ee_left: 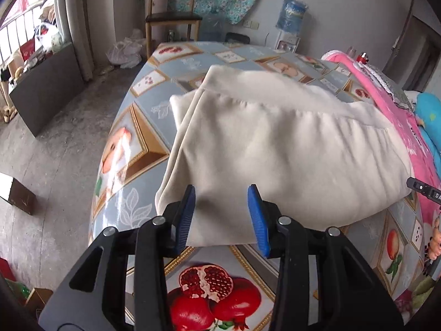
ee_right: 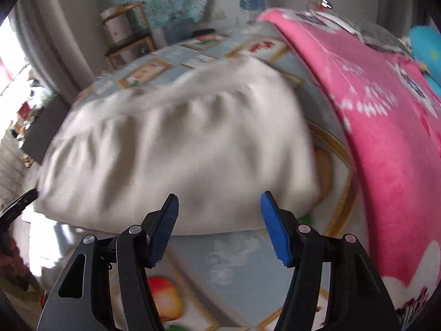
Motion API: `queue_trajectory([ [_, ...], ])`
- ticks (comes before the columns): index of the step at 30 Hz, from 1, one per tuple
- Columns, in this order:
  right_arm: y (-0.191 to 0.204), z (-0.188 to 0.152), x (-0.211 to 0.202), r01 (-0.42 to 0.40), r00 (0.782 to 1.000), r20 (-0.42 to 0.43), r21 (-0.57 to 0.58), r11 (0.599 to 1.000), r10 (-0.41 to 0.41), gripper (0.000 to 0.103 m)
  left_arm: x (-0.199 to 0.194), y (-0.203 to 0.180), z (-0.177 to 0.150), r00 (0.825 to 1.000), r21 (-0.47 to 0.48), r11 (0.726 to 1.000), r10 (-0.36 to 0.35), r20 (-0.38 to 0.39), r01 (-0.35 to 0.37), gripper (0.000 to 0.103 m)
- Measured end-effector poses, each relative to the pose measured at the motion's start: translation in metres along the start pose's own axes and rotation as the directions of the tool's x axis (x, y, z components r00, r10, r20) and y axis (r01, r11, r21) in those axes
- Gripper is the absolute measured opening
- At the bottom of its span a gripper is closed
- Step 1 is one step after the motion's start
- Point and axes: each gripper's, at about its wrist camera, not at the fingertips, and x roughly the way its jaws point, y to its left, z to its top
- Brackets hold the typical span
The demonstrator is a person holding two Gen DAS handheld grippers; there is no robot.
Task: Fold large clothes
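A cream garment (ee_left: 275,149) lies folded in a thick, wrinkled bundle on a table with a fruit-print cloth (ee_left: 143,93). My left gripper (ee_left: 222,193) hovers over the garment's near-left edge. Its blue pads (ee_left: 257,218) stand apart and the fabric under them lies flat, not pinched. In the right wrist view the same garment (ee_right: 179,143) is blurred. My right gripper (ee_right: 220,198) is open at its near edge, with nothing between the blue fingers (ee_right: 275,229). A black part at the right edge of the left wrist view (ee_left: 424,190) appears to belong to the right gripper.
A pink blanket (ee_right: 386,127) runs along the right side of the table, with a blue cushion (ee_left: 430,115) beyond it. The table's left edge drops to a concrete floor (ee_left: 55,143). A wooden chair (ee_left: 172,19) and a water dispenser (ee_left: 289,19) stand at the far wall.
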Motion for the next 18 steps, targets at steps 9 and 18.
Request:
queue_trajectory([
  [9, 0.101, -0.021, 0.036, 0.019, 1.0, -0.012, -0.252, 0.968, -0.022, 0.088, 0.027, -0.061, -0.009, 0.995, 0.139, 0.988, 0.076, -0.06, -0.068, 0.054],
  [18, 0.079, -0.033, -0.02, -0.018, 1.0, 0.012, -0.169, 0.986, 0.021, 0.088, -0.041, -0.066, -0.017, 0.998, 0.116, 0.992, 0.037, 0.043, -0.042, 0.078],
])
